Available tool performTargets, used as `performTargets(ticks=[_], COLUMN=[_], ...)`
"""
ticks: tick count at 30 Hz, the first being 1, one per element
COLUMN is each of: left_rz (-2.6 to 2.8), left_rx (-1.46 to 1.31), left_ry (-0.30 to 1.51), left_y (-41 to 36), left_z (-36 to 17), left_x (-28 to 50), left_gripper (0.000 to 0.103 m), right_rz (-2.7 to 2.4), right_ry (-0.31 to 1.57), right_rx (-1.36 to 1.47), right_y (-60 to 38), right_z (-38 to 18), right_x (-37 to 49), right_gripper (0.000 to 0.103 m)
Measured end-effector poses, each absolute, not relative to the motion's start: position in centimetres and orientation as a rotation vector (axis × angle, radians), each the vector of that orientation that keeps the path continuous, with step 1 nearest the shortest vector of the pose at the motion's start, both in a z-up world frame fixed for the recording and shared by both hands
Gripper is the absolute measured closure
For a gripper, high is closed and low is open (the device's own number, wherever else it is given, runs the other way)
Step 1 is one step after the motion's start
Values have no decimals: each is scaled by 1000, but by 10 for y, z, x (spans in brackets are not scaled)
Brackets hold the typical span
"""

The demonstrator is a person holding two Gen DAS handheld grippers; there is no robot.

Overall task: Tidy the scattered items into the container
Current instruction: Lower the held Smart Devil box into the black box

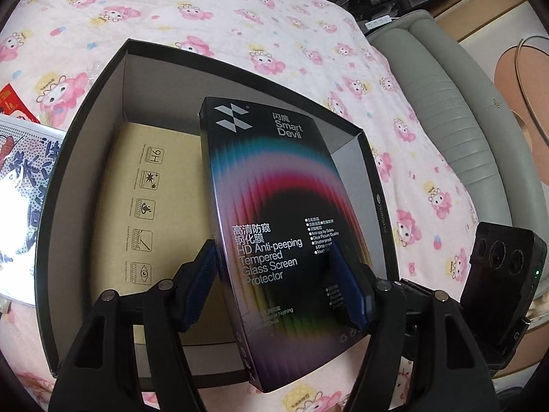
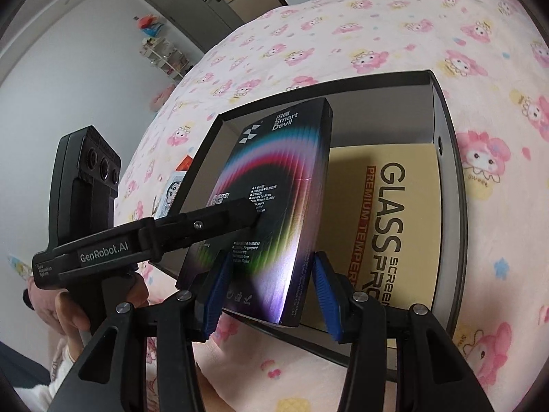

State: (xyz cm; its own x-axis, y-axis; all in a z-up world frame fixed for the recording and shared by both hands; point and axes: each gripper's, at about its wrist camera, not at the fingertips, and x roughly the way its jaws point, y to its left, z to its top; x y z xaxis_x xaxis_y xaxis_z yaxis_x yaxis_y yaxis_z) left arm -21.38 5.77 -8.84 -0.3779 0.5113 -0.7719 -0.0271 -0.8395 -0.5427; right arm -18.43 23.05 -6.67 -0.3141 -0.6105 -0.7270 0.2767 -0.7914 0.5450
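Rainbow-printed black screen-protector box (image 1: 274,226)

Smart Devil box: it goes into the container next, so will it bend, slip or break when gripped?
Probably stiff: the Smart Devil box holds its shape in the left gripper. Its glossy face may slip. Likely fragile: label says tempered glass.

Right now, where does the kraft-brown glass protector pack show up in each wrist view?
Left wrist view: the kraft-brown pack lies flat in the container, left of centre, beside the black Smart Devil box.
Right wrist view: the same pack lies right of centre, right of that box.
Shared landmark: the black Smart Devil box.
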Motion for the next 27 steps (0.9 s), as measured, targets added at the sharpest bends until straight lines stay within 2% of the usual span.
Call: performTargets(ticks=[23, 27], left_rz=[2207, 2201], left_rx=[-1696, -1730], left_ry=[-698, -665], left_y=[59, 67], left_z=[-128, -138], left_x=[-230, -229], left_gripper=[35, 39], right_rz=[-2121, -2107], right_ry=[-288, -296], right_rx=[1561, 1613], right_y=[214, 219], right_z=[-97, -109], right_x=[-210, -208], right_gripper=[58, 56])
